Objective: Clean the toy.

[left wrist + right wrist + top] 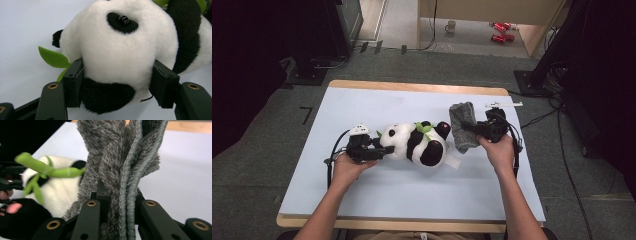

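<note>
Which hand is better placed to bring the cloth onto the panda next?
Right. The right gripper is already shut on the cloth, beside the panda; the left gripper is clamped on the panda's head, steadying it.

panda: body cut off at right and top edges of left gripper view | cloth: top cut off in right gripper view, lower end hidden between jaws | floor cans: too small to read | mug: detail unclear
</note>
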`<state>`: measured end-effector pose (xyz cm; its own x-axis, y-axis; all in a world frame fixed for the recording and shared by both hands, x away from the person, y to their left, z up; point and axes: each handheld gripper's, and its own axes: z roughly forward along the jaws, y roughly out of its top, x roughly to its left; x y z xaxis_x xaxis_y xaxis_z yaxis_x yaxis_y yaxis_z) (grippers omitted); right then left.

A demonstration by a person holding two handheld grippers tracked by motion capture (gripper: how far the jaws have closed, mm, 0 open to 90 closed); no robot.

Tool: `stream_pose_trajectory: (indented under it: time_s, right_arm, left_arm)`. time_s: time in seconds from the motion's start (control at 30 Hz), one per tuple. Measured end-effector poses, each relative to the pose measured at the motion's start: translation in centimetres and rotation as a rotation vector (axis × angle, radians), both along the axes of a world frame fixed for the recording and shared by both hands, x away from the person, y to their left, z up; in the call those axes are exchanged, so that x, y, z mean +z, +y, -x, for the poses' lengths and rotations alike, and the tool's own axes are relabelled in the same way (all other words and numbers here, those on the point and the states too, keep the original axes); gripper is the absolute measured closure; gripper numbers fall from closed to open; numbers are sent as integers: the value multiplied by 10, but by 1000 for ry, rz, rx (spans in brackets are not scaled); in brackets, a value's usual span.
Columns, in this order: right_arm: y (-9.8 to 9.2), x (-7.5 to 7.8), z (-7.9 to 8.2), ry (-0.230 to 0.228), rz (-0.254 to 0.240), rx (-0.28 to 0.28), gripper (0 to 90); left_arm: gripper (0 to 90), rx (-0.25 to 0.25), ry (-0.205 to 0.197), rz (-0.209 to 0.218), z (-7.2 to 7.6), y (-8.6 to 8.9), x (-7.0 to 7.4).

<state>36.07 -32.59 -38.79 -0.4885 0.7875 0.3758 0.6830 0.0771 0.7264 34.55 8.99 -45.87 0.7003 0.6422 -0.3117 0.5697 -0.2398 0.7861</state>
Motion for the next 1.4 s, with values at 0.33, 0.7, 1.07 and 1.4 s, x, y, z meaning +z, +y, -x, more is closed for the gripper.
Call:
stream_pose_trajectory:
  time_s: [0.33,0.7,1.07,1.4]
  right_arm:
    - [43,7,-4,-59,60,108,782]
    - [82,-20,-2,-75,129,211,782]
    - [72,-31,11,-91,128,179,785]
    - [56,-37,26,-64,148,168,788]
  left_arm:
    - [370,25,-39,-19,9,-4,-2]
    - [397,64,-19,-59,13,-9,-3]
    - [396,78,52,-29,9,-8,-4]
    - [391,76,66,-16,6,-7,-3]
